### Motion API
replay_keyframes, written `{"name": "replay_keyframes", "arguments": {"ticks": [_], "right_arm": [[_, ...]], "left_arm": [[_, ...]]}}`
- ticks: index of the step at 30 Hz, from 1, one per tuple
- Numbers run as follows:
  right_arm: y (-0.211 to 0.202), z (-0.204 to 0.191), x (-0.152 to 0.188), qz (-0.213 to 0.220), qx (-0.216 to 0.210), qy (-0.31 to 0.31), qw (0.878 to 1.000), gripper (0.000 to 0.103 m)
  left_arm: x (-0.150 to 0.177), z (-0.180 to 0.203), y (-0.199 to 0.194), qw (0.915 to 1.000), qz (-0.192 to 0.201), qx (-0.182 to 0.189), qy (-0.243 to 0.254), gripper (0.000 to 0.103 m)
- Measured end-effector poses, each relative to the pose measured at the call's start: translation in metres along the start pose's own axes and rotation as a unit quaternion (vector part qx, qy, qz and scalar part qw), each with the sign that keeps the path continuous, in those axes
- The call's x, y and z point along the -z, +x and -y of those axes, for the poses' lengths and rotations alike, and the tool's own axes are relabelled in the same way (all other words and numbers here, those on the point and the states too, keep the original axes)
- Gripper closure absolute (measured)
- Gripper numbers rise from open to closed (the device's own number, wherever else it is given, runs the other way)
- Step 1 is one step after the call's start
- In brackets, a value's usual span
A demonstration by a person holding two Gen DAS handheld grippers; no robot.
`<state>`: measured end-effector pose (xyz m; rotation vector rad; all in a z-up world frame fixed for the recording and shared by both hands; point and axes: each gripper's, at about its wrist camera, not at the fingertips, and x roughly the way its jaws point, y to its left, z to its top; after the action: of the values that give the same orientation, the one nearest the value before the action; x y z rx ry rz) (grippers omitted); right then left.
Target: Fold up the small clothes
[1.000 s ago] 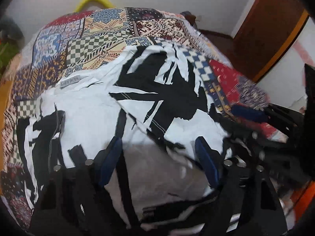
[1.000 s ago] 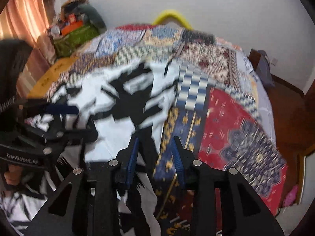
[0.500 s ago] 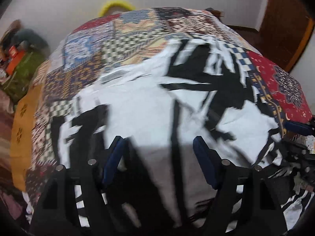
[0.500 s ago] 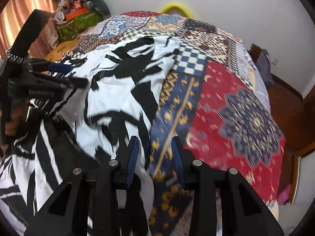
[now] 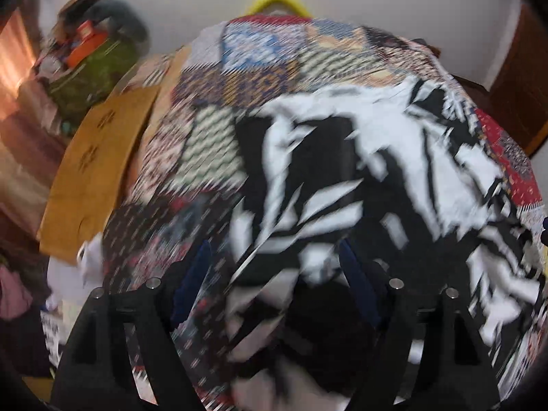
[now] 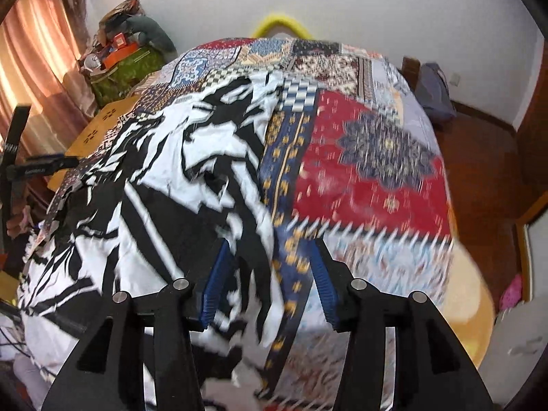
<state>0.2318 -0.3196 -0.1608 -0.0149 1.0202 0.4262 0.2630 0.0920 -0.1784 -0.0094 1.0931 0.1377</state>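
On the patchwork bedspread (image 6: 373, 171): black-and-white printed garment (image 6: 164, 178), spread mostly flat, occupying the left half of the bed as seen from the right wrist camera

Key relation: garment's right-hand edge runs away from the camera toward the far wall; lower corner of that edge lies directly ahead of and between the fingers of right gripper (image 6: 269, 281). Long axis of the cloth roughly along the pointing line of that gripper, so right hand judged nearer to this edge

Right gripper: jaws opening, part spread; cloth edge and a strip of bedspread showing in the gap, blue pads not pressing on either, nothing pinched

Left gripper (image 5: 274, 284): spread wide, opening further; garment (image 5: 342, 178) ahead and to its right, bedspread (image 5: 212, 137) to its left; cloth seen between the fingers but no contact with the pads visible. Left view heavily smeared, fine detail unreadable. Same gripper also visible at the far left of the right view (image 6: 44, 167), beside the garment's opposite edge

Materials: garment thin woven or knit, limp, creased, bold brush-like black print on white. Bedspread flat cotton-like, printed in red, blue, checkered panels. Gripper bodies rigid black plastic, pads ribbed blue

Judgement: both claws empty, garment not yet folded; next grasp likely at an edge or corner
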Motion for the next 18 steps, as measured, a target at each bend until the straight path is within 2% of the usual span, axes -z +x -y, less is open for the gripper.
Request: {"name": "replay_keyframes", "arguments": {"ticks": [3,7,10,11,13,14,15,17,18], "right_arm": [[0.013,0.001,0.013,-0.020,-0.009,0.019,1.000,0.058],[0.036,0.006,0.022,-0.057,-0.017,0.059,0.996,0.058],[0.046,0.003,0.024,-0.067,-0.036,0.072,0.994,0.059],[0.047,0.000,0.024,-0.065,-0.032,0.068,0.995,0.064],[0.047,-0.006,0.024,-0.063,-0.040,0.062,0.995,0.086],[0.046,-0.008,0.023,-0.064,-0.041,0.060,0.995,0.090],[0.045,-0.011,0.024,-0.063,-0.039,0.057,0.996,0.094],[0.039,-0.014,0.024,-0.056,-0.025,0.045,0.997,0.096],[0.035,-0.014,0.024,-0.051,-0.020,0.043,0.998,0.096]], "left_arm": [[0.029,-0.026,0.002,0.9990,-0.028,0.011,-0.034,0.026],[0.069,-0.043,0.009,0.9930,-0.065,0.060,-0.078,0.026],[0.085,-0.038,0.018,0.9908,-0.083,0.075,-0.075,0.026],[0.090,-0.033,0.023,0.9914,-0.085,0.074,-0.066,0.029],[0.094,-0.027,0.022,0.9927,-0.071,0.079,-0.058,0.040],[0.094,-0.024,0.021,0.9932,-0.062,0.083,-0.053,0.056],[0.093,-0.023,0.020,0.9936,-0.061,0.079,-0.052,0.084],[0.091,-0.026,0.021,0.9955,-0.064,0.049,-0.050,0.098],[0.089,-0.030,0.021,0.9964,-0.059,0.036,-0.048,0.098]]}}
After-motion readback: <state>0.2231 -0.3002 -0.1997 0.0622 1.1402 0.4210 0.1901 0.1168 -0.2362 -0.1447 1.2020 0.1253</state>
